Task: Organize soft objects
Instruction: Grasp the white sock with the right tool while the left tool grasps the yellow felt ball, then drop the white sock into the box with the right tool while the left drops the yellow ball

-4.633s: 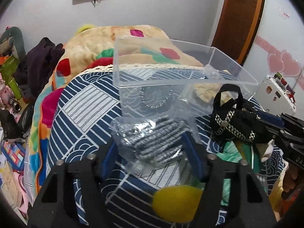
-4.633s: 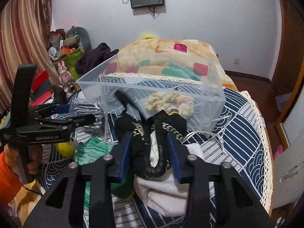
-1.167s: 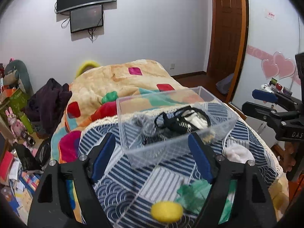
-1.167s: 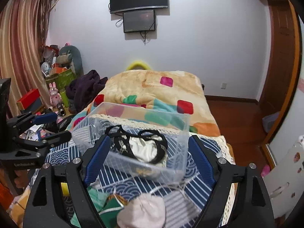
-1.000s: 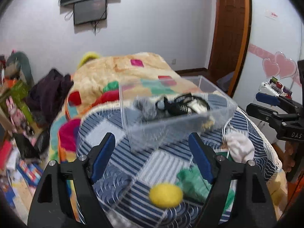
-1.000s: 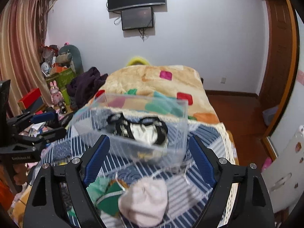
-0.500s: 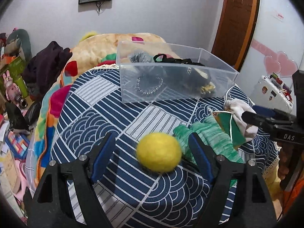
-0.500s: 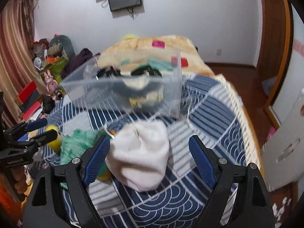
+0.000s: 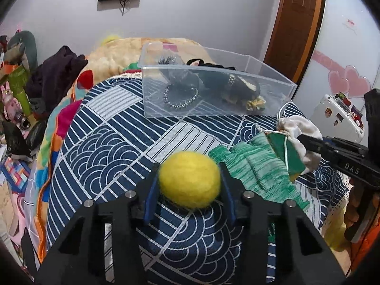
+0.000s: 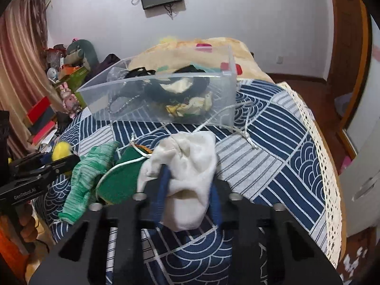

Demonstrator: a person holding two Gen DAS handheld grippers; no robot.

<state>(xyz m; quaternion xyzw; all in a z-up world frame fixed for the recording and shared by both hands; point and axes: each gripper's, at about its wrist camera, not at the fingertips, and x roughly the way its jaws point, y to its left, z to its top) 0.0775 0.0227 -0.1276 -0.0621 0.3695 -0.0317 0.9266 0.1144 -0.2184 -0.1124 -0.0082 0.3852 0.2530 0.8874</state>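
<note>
My left gripper (image 9: 189, 185) is shut on a yellow felt ball (image 9: 189, 182) low over the blue patterned cloth; the ball also shows in the right wrist view (image 10: 60, 150). My right gripper (image 10: 188, 190) is shut on a white drawstring pouch (image 10: 190, 166), which also shows in the left wrist view (image 9: 300, 130). A green knit cloth (image 9: 258, 173) with a dark green pouch (image 10: 120, 182) lies between them. The clear plastic bin (image 9: 280, 95) stands beyond, holding a black bag (image 9: 228, 85), a bagged grey item and a beaded loop.
The table (image 9: 106, 147) drops off at the left toward floor clutter and a dark clothes pile (image 9: 57, 76). A quilted bed (image 10: 180, 49) lies behind the bin. A lace cloth edge (image 10: 330, 178) marks the right side, with white furniture (image 9: 337, 116) beyond.
Both grippers dropped toward the table and closed: the left around the yellow ball, the right around the white pouch. About a second ago both were open and higher above the bin.
</note>
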